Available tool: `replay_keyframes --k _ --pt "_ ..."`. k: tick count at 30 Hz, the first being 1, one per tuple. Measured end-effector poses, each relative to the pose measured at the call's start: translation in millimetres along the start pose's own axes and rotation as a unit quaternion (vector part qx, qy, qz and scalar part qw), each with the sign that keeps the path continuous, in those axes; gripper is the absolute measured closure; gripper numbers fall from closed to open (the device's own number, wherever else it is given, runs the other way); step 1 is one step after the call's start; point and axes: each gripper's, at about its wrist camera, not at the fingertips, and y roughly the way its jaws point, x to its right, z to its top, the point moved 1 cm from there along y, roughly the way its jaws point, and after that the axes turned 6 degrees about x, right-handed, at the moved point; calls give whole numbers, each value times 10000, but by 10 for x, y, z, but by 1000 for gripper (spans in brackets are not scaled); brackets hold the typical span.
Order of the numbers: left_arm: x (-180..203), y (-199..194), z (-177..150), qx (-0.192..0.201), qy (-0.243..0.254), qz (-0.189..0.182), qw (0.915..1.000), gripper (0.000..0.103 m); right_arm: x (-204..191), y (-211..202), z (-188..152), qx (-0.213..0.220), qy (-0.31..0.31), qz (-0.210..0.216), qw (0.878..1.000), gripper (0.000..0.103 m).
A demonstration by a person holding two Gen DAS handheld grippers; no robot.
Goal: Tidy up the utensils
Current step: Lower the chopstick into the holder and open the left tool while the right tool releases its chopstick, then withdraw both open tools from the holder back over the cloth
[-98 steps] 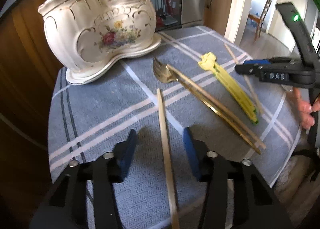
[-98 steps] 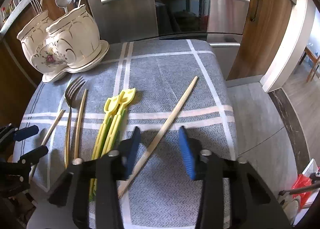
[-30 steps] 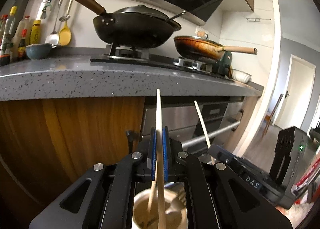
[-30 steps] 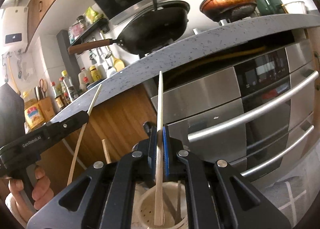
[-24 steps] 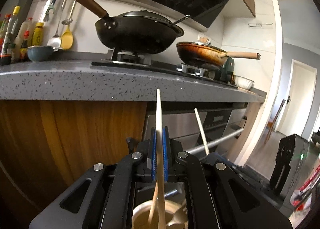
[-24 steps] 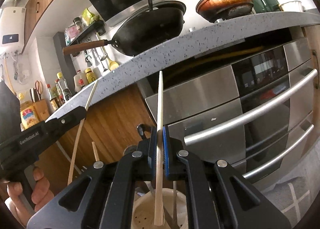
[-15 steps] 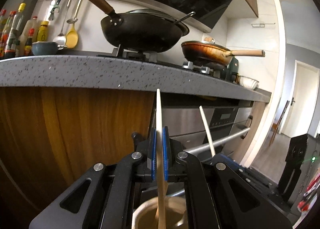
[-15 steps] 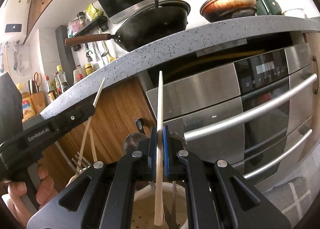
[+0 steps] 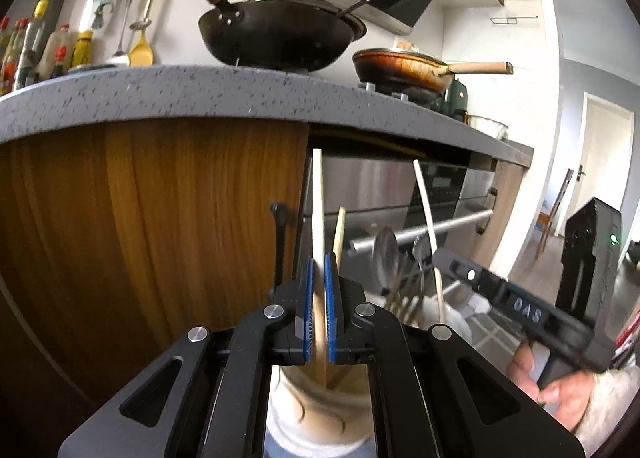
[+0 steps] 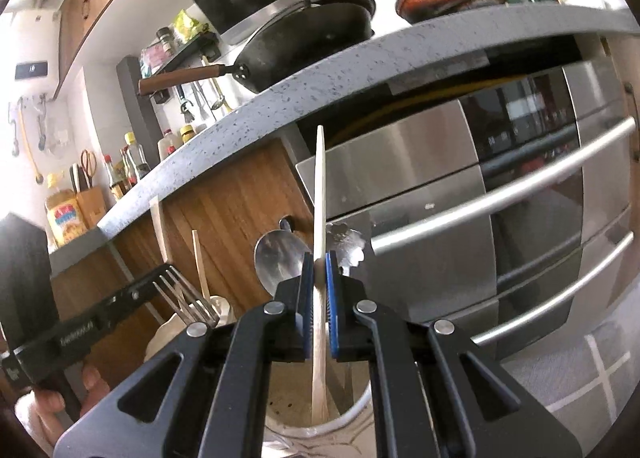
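Note:
My left gripper (image 9: 319, 278) is shut on a wooden chopstick (image 9: 317, 202) held upright, its lower end down in the cream ceramic utensil holder (image 9: 316, 418) right below. My right gripper (image 10: 319, 278) is shut on a second wooden chopstick (image 10: 320, 186), also upright, with its tip inside the holder's other opening (image 10: 296, 410). In the left wrist view the right gripper (image 9: 516, 302) and its chopstick (image 9: 426, 218) stand just to the right. In the right wrist view the left gripper (image 10: 100, 322) stands at the left. A spoon (image 10: 280, 258), a fork (image 10: 188, 298) and another chopstick (image 10: 200, 266) stand in the holder.
A grey speckled countertop (image 9: 240, 98) with a black wok (image 9: 280, 38) and a frying pan (image 9: 404, 66) hangs above. A steel oven with bar handles (image 10: 500, 202) and a wooden cabinet door (image 9: 140, 226) are close behind the holder. The grey checked cloth (image 10: 580, 370) shows at lower right.
Both grippers have sunk lower with their chopsticks, whose ends now reach deeper into the holder. The spoon, fork and other utensils in the holder have come into view.

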Motion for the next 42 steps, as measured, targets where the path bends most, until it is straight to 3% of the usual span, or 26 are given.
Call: replay_keyframes --k 17,19,21,23,26,27,29,32,34,39,42 --pt "-42 -60 -133 -426 8 46 9991 96 -10 -127 -188 -528 -435 -392 9969 97" --pt "-41 -82 -115 -446 -8 72 9990 83 8 -123 -189 -622 -387 -401 9965 95" --pt "-38 -150 -95 -386 -18 112 9992 78 19 -156 -187 -669 -353 -417 9963 93" --pt "-30 -202 -83 -383 -3 133 9992 76 16 -217 -175 -664 -325 -408 9964 79" --pt "-19 -281 -82 -407 -9 196 9990 67 -3 -334 -143 -701 -338 -491 9958 76" --pt "-12 -305 -86 -417 -8 215 9989 62 -12 -372 -132 -731 -367 -535 9952 75" --pt "13 -378 -89 -456 19 291 9985 53 -28 -475 -101 -793 -397 -553 9945 57" --pt "71 -493 -89 -501 83 333 9982 40 -42 -629 -48 -864 -447 -594 9935 45" --pt "103 -557 -96 -522 108 370 9979 25 -49 -735 -18 -912 -519 -687 9921 36" --pt "200 -716 -200 -756 94 439 9961 14 -15 -994 0 -1145 -610 -918 9873 25" --pt "246 -762 -314 -978 86 473 9940 13 12 -1106 -49 -1289 -634 -1000 9846 21"
